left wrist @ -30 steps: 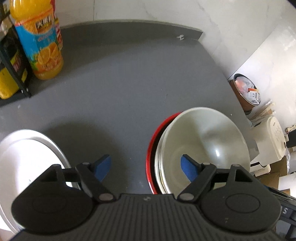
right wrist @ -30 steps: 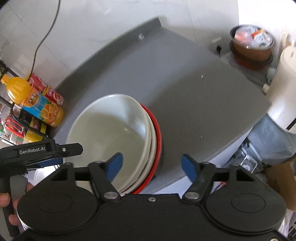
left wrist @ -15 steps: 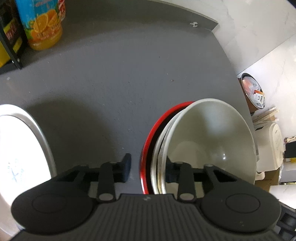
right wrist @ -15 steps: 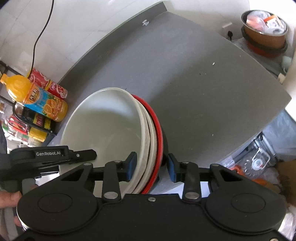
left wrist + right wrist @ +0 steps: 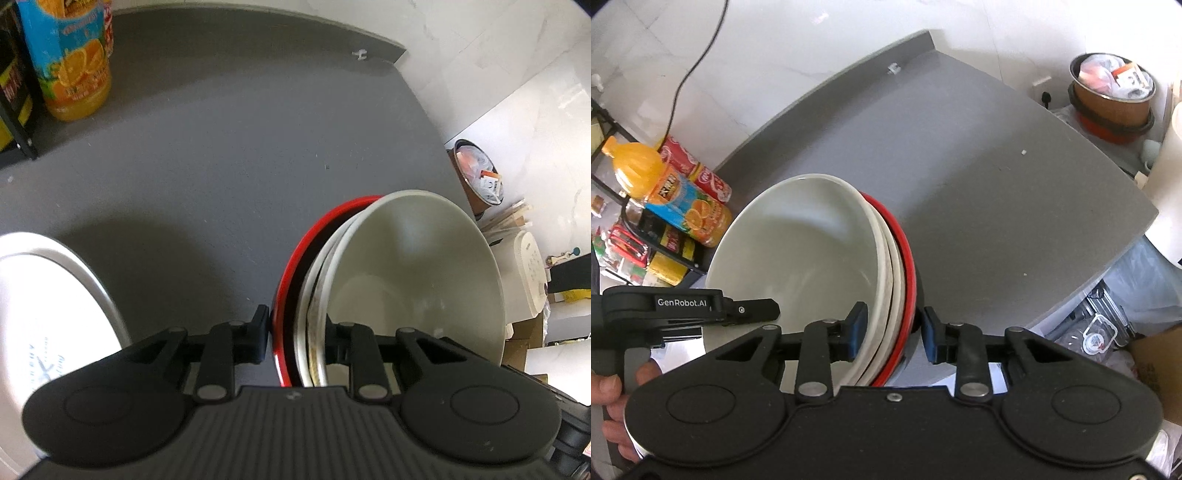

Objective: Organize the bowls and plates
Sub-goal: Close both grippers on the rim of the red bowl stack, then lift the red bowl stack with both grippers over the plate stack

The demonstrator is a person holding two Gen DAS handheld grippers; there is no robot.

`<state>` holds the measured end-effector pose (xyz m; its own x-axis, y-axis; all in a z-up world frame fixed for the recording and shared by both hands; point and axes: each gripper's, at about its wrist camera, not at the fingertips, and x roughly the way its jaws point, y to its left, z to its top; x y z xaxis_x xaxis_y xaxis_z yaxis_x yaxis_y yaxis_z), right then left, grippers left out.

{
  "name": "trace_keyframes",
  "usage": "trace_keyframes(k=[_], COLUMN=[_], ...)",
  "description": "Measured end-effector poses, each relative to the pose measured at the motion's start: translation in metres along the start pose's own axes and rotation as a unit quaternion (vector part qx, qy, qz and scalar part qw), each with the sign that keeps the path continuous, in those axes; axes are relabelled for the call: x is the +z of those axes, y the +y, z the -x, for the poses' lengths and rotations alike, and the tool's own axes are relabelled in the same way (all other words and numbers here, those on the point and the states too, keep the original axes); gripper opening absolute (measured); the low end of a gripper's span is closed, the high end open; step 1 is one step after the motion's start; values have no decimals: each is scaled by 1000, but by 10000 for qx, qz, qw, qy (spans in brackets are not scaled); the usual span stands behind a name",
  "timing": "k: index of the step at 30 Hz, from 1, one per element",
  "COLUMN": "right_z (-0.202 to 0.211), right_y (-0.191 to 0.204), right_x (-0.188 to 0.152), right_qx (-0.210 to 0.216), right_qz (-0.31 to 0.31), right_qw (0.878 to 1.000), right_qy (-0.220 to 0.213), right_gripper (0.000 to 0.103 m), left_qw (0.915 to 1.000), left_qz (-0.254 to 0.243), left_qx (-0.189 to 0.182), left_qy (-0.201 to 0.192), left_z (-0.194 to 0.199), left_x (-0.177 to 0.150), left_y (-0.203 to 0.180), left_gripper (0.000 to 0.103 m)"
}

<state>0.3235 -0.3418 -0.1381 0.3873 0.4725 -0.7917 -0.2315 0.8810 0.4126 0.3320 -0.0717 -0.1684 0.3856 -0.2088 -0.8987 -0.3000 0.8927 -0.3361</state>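
White bowls nested in a red one: stack [image 5: 369, 295] at table's [image 5: 240, 147] 5 o'clock edge. My left tongs [image 5: 295, 341] and right tongs [image 5: 892, 328] pinch opposite rims, sharing weight.

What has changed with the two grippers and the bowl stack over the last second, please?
Both grippers went from wide open to closed on the rims of the bowl stack. The left gripper now clamps its left edge, the right gripper its right edge, each with one finger inside and one outside. The stack, white plate and juice bottle appear to have stayed put on the grey counter.
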Motion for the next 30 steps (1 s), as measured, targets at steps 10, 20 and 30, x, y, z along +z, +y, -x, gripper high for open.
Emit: trace_keyframes(k=[10, 20, 30], right_z=[9, 8, -4], right_y=[47, 93, 138], right_x=[-8, -21, -39], right_qx=[86, 156, 246], right_qz=[187, 406, 632], right_qw=[9996, 9989, 9977], right_qy=[-172, -193, -87], right_gripper=[31, 31, 31], left_qw=[9997, 9995, 9988], left_qz=[-100, 39, 333], left_qx=[2, 21, 96], left_qy=[-202, -317, -354], left_z=[42, 73, 97], left_x=[3, 0, -8], left_y=[33, 72, 126], left_gripper=[23, 23, 23])
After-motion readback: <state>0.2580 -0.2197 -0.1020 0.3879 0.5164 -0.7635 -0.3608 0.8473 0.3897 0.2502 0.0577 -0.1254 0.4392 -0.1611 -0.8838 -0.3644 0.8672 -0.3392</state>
